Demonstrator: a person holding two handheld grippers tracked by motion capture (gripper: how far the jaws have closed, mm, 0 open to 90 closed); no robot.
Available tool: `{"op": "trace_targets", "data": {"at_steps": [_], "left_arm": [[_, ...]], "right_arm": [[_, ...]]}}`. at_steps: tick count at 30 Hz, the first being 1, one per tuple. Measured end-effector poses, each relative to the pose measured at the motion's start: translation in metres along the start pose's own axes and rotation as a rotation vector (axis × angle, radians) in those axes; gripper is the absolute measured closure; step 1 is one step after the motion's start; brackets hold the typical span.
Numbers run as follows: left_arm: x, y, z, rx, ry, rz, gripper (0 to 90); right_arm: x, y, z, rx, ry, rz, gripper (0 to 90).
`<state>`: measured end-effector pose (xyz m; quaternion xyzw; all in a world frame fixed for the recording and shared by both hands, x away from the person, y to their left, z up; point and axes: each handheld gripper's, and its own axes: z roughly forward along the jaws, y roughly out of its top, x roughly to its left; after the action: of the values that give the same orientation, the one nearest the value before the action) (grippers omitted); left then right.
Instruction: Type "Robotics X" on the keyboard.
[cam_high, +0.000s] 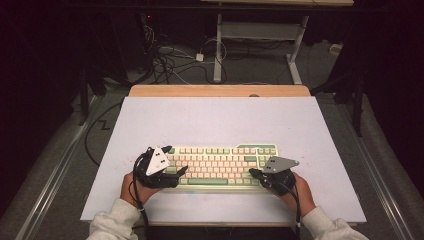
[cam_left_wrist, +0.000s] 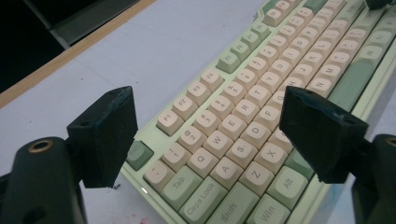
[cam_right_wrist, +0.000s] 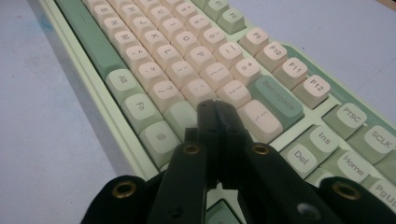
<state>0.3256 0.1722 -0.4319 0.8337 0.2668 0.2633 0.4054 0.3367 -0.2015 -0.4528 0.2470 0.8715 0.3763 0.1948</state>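
Note:
A cream and green keyboard (cam_high: 220, 165) lies on the white tabletop (cam_high: 215, 120), near its front edge. My left gripper (cam_high: 175, 160) stands at the keyboard's left end with its jaws wide open. In the left gripper view the keyboard (cam_left_wrist: 243, 126) runs between and below the two black pads (cam_left_wrist: 107, 135) of the left gripper (cam_left_wrist: 210, 135), which press on nothing. My right gripper (cam_high: 252, 172) is at the keyboard's right end. In the right gripper view the right gripper (cam_right_wrist: 214, 109) is shut, its joined tips just over the keys of the keyboard (cam_right_wrist: 187, 51) near Backspace.
A wooden strip (cam_high: 220, 90) borders the table's far edge. Beyond it, cables (cam_high: 170, 60) lie on the floor beside a white desk frame (cam_high: 260, 35). Bare tabletop stretches behind the keyboard and to both sides.

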Motion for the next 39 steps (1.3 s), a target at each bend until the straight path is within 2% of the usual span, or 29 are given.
{"op": "trace_targets", "data": {"at_steps": [4,10,21,24,26,27,31,33,35,39], "left_arm": [[0.001,-0.008,-0.007,-0.015,0.014,-0.003,18.4],[0.002,-0.020,-0.015,-0.007,0.037,-0.012,18.2],[0.003,-0.042,-0.026,-0.002,0.042,-0.048,18.2],[0.003,-0.048,-0.027,0.009,0.045,-0.041,18.2],[0.002,-0.051,-0.028,0.020,0.034,-0.061,18.2],[0.002,-0.052,-0.027,0.017,0.038,-0.049,18.2],[-0.001,-0.053,-0.027,0.024,0.034,-0.055,18.2],[-0.002,-0.053,-0.026,0.023,0.039,-0.041,18.2],[-0.003,-0.054,-0.025,0.028,0.029,-0.056,18.2],[-0.003,-0.053,-0.024,0.022,0.037,-0.046,18.2]], "right_arm": [[0.000,0.001,-0.003,-0.011,-0.001,-0.001,90.0],[-0.001,0.004,-0.007,-0.033,-0.006,-0.001,90.0],[-0.007,0.012,-0.018,-0.089,-0.001,0.022,90.0],[-0.006,0.014,-0.018,-0.090,0.002,0.020,90.0],[-0.006,0.017,-0.017,-0.091,0.006,0.016,90.0],[-0.006,0.020,-0.017,-0.094,0.004,0.019,90.0],[-0.007,0.027,-0.014,-0.102,0.001,0.012,90.0],[-0.006,0.032,-0.012,-0.104,0.006,0.005,90.0],[-0.005,0.035,-0.008,-0.099,0.009,0.001,90.0],[-0.003,0.040,0.001,-0.081,0.020,-0.007,90.0]]}}
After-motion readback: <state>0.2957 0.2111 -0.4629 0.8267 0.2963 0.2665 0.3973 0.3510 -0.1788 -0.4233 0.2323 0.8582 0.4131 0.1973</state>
